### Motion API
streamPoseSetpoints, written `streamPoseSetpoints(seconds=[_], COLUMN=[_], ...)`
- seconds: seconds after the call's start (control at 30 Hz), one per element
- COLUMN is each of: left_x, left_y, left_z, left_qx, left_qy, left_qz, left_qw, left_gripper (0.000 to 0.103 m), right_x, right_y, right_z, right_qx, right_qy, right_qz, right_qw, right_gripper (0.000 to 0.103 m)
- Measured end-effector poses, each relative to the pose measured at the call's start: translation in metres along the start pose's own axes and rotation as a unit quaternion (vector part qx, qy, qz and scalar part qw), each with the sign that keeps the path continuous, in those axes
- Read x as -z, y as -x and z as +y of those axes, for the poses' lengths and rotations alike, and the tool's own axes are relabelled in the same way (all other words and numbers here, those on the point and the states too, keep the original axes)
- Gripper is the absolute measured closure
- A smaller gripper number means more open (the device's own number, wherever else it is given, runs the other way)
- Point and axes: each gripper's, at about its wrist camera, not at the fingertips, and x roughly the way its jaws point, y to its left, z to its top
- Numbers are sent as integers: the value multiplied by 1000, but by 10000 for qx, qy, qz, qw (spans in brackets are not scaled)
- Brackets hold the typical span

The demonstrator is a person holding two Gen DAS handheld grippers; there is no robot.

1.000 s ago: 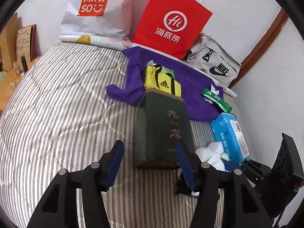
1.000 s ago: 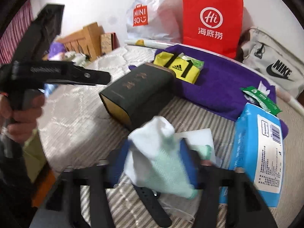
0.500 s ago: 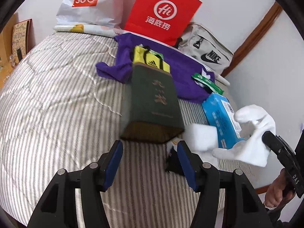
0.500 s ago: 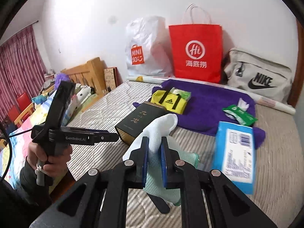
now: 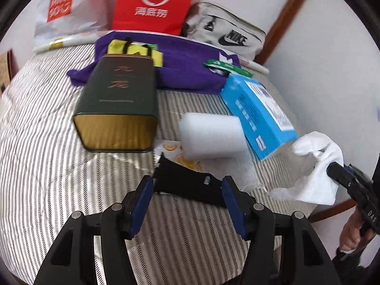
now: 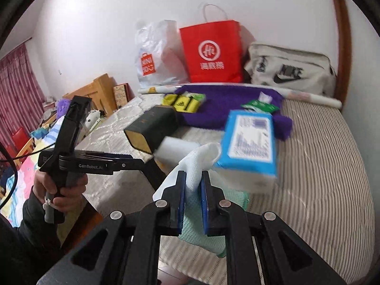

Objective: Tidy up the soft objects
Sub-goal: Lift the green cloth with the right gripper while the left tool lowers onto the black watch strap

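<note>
**Bed items, cloth held clear of the mattress**

Left to right, left wrist view:

- Mattress point(image 5: 42, 166): striped, quilted fabric; its near edge is running out of frame.
- White bag point(image 5: 64, 11): crinkled plastic, orange logo blurred, top cut off.
- Box point(image 5: 118, 104): dark green, oblong, lying flat with its gold end facing the camera and hiding part of the yellow pouch point(image 5: 156, 55) behind it.
- Red bag point(image 5: 154, 2): stiff paper, standing against the wall, top cut off.
- Towel point(image 5: 190, 71): purple, plush, lying under the pouch.
- Left gripper point(image 5: 187, 191): jaws standing about half open, gripping nothing; a black strap point(image 5: 187, 185) is lying on the mattress between the blue pads, and contact is hard to judge.
- Sponge point(image 5: 211, 137): white foam block, blurred, partly covering a printed wrapper.
- Grey bag point(image 5: 228, 33): soft canvas, slumping against the wall.
- Green packet point(image 5: 225, 66): small, text unreadable.
- Tissue pack point(image 5: 256, 116): blue film, label smeared.
- Cloth point(image 5: 318, 175): white, limp, crumpled, hanging off the mattress's right edge from the right gripper point(image 6: 192, 182), whose jaws are pinching it almost closed. The right wrist view is showing a mint mesh part drooping below the pads; the person's hand point(image 6: 64, 190) is gripping the other handle.
</note>
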Motion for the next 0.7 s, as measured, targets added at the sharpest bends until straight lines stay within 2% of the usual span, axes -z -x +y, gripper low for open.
streamPoseSetpoints(seconds=[0.2,0.33,0.43,0.47,0.57,0.7], left_x=[5,15,19,19,16,10], left_y=[-12,-10,-14,-17,-27,-34], left_z=[-9,-20,-28,-30,-35,-39], left_qx=[-245,-153,120,101,-460,-762], left_qy=[147,93,280,322,491,750], left_qz=[246,469,675,707,625,526], left_qw=[9993,9987,9973,9969,9958,9929], left_gripper=[45,45,45,45,45,45], right_x=[24,32,35,36,38,41], right_y=[-3,-5,-6,-7,-7,-4], right_z=[-27,-36,-41,-43,-45,-50], right_qx=[52,4,-85,-117,-160,-201], right_qy=[-312,-384,-447,-472,-509,-568], right_qz=[129,144,119,111,93,74], right_qw=[9994,9992,9989,9988,9985,9982], right_gripper=[91,91,91,91,91,91])
